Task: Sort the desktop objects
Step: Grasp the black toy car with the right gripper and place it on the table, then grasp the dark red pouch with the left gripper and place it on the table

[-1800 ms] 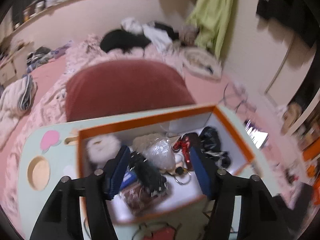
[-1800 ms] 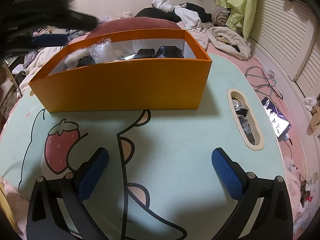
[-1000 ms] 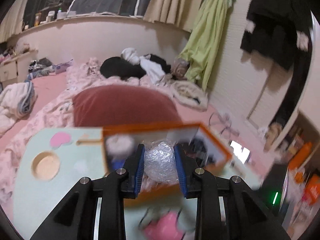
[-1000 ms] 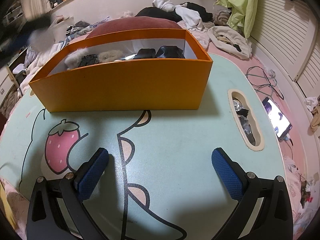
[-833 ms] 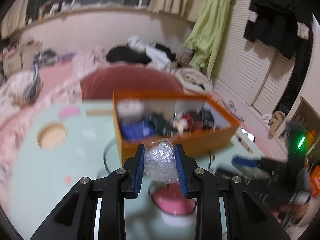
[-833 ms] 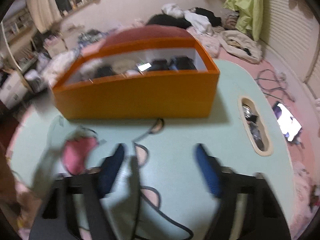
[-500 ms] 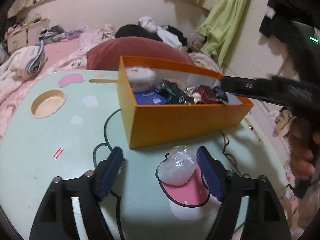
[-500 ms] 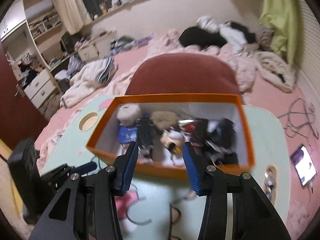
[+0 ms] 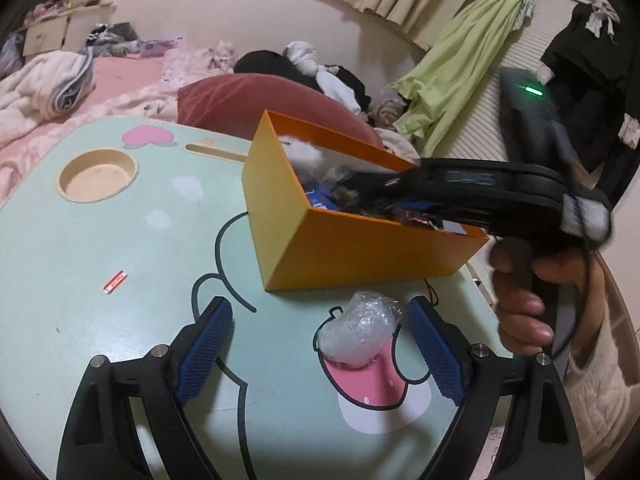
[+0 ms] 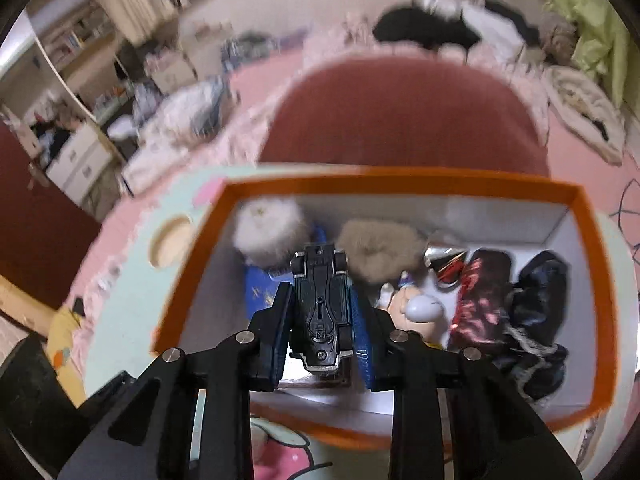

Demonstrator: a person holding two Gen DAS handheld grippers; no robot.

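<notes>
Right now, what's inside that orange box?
The orange box holds two fluffy pom-poms, a blue card, a figurine, dark wrapped bundles; the toy car covers what lies beneath.

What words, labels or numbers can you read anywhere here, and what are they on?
Nothing can be read for certain.
Print on the red sticker on the table: too small.
Embossed marks under the toy car: illegible.
Print on the blue card in the orange box: blurred.

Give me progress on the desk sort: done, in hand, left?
Done: one plastic-wrapped ball sits out on the table, between the opening jaws of the left gripper, untouched. In hand: the right gripper is closing on a toy car over the orange box. Left: two fluffy balls, a doll and dark bundles in the box.
</notes>
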